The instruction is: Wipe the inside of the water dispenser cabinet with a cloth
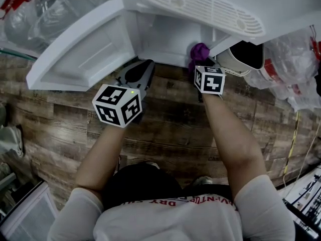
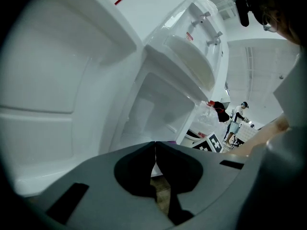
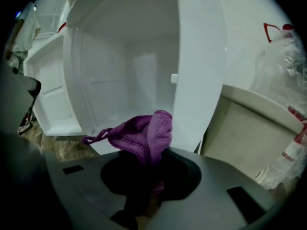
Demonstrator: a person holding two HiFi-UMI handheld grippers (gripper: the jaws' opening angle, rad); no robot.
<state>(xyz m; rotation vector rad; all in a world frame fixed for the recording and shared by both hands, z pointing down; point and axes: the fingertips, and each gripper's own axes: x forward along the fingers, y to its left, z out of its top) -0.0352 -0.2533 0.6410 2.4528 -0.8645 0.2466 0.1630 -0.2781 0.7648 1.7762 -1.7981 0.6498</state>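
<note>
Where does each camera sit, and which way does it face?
Head view: on the person's head, facing steeply down at the open cabinet; forearms, left gripper, right gripper show.
Left gripper view: on left gripper, facing cabinet and door; shut fingers show.
Right gripper view: on right gripper, facing into cabinet; fingers hold purple cloth.
Shared: head and right gripper views show the cloth.
</note>
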